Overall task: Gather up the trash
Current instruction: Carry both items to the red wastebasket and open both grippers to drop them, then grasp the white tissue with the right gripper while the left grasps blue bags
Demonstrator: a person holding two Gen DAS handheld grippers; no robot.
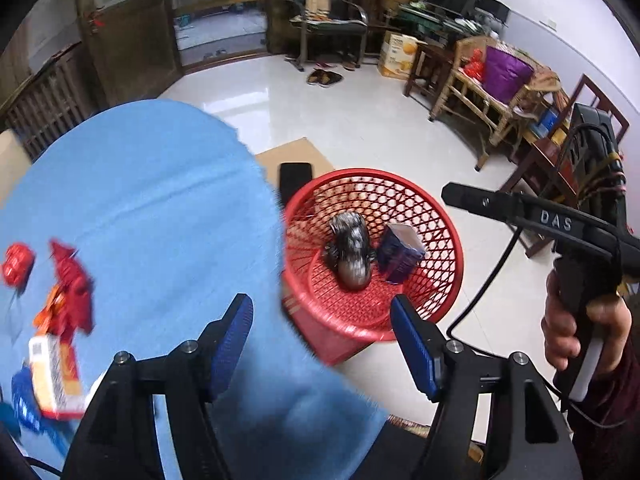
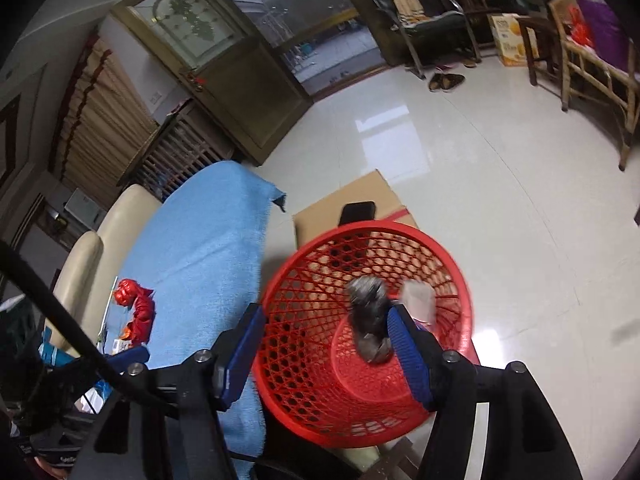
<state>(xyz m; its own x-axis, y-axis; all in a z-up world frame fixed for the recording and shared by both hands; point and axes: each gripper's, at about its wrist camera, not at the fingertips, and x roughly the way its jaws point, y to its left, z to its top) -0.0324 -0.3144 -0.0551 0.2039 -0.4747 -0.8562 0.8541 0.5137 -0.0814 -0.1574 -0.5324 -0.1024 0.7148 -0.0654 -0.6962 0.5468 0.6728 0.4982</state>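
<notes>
A red mesh basket (image 1: pixel 436 292) (image 2: pixel 304 396) stands on a cardboard box beside the blue-clothed table (image 1: pixel 160 220) (image 2: pixel 212 240). Inside it lie a crumpled silver wrapper (image 1: pixel 352 256) (image 2: pixel 370 320) and a purple carton (image 1: pixel 400 256). My left gripper (image 1: pixel 322 344) is open and empty, over the table edge and the basket's near rim. My right gripper (image 2: pixel 326 352) is open and empty above the basket; it also shows in the left wrist view (image 1: pixel 560 224). Red wrappers (image 1: pixel 74 280) (image 2: pixel 138 308) and an orange-white carton (image 1: pixel 56 376) lie on the cloth at left.
A black phone (image 1: pixel 296 180) (image 2: pixel 358 212) leans on the cardboard box (image 2: pixel 352 200) behind the basket. A cream sofa (image 2: pixel 92 248) lies left of the table. Wooden chairs (image 1: pixel 492 92), boxes and slippers (image 1: pixel 324 78) stand across the tiled floor.
</notes>
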